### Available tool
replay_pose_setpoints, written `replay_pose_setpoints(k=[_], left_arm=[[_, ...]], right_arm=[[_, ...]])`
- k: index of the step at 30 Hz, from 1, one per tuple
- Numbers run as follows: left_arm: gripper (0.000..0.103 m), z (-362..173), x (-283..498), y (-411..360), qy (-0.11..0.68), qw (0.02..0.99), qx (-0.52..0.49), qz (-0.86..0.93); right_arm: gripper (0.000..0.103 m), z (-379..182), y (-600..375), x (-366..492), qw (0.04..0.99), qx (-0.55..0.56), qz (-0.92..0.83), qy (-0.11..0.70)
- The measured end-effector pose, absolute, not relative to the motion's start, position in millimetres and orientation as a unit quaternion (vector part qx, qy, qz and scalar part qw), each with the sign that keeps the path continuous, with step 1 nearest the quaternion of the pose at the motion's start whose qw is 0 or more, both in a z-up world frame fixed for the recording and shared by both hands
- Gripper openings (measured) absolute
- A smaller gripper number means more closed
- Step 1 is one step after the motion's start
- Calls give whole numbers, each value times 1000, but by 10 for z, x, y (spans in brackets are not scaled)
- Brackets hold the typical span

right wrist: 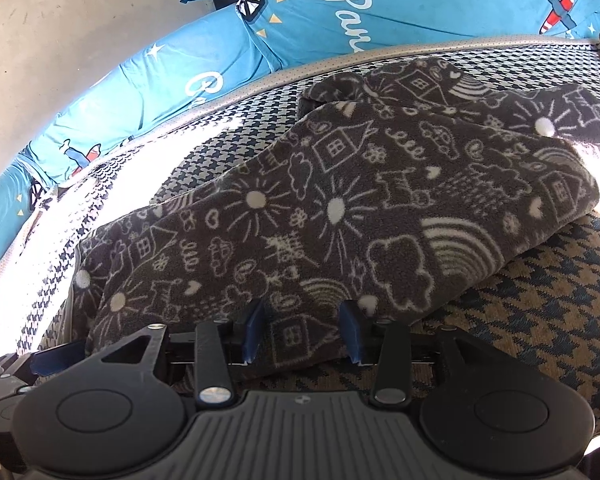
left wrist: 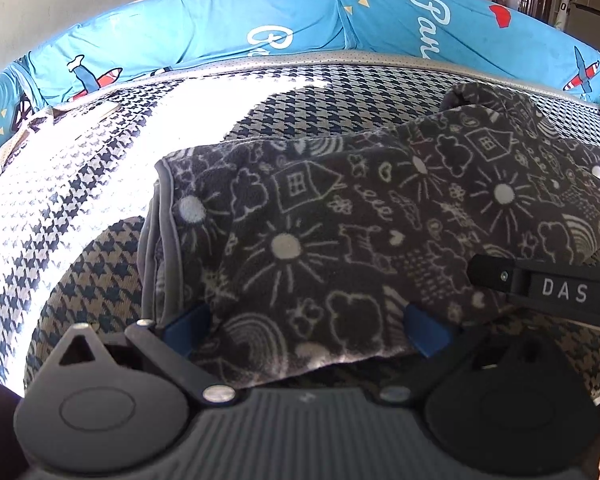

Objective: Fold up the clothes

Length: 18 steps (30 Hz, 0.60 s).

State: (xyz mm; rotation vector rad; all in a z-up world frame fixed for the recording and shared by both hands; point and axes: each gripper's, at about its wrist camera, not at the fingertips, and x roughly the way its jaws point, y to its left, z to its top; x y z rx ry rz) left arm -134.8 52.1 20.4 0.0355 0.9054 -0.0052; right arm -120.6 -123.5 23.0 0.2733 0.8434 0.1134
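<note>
At the far left, a bright blue cushion printed with planes and white lettering curved behind a black-and-white houndstooth bed cover, part of it washed out by sunlight. On that cover lay the task's thing, a dark grey fleece garment patterned with white suns, houses, clouds and rainbows, folded over with its grey-trimmed edge at the left. The left gripper had its blue fingers spread wide, the garment's near edge lying between them without being pinched. Further right, the right gripper straddled the same near edge, its blue fingers parted narrowly, fleece between them but no clear pinch.
</note>
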Motion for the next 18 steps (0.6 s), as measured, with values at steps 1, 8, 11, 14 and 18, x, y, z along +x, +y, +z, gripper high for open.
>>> replay_pose_setpoints(k=[1,8,11,14,18], left_arm=[[103,202,-1345,519,438,899,17,-2],[103,209,-1338,522,440,898,14,-1],[103,220,-1344,527,442,897,13,-2],[103,227,-1353,528,443,897,12,-1],[103,235,-1375,516,443,896,14,0]], right_arm=[[41,230,-1228,-1197,901,129,54,410],[41,219,-1208,-1173,903,121,54,409],[42,263,-1230,-1206,904,132,55,403],[43,321,-1197,-1239,907,120,59,399],[43,346,-1168,-1268,908,114,64,399]])
